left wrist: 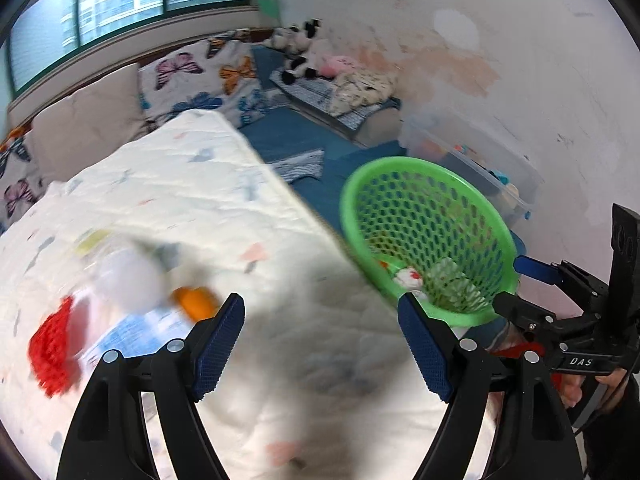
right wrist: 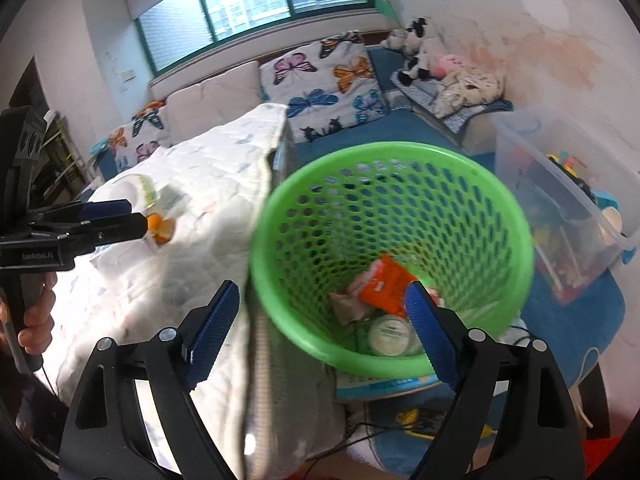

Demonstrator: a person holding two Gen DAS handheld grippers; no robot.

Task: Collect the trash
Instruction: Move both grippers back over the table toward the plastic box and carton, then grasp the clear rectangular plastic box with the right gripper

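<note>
A green mesh basket (right wrist: 392, 256) stands beside the white quilted table; it also shows in the left wrist view (left wrist: 428, 236). Inside lie an orange wrapper (right wrist: 386, 286), crumpled paper and a round lid (right wrist: 390, 334). My right gripper (right wrist: 320, 332) is open and empty, one finger over the basket's near rim. My left gripper (left wrist: 322, 344) is open and empty above the quilt (left wrist: 180, 208). Left of it lie blurred trash: a white wad (left wrist: 128, 276), an orange piece (left wrist: 196, 300), a red mesh piece (left wrist: 52, 344) and a printed sheet (left wrist: 132, 334).
A clear plastic bin of toys (right wrist: 568, 208) stands right of the basket. Butterfly cushions (right wrist: 324, 80) and plush toys (right wrist: 424, 48) line the blue bench under the window. A booklet (right wrist: 380, 384) and cables lie on the floor below the basket.
</note>
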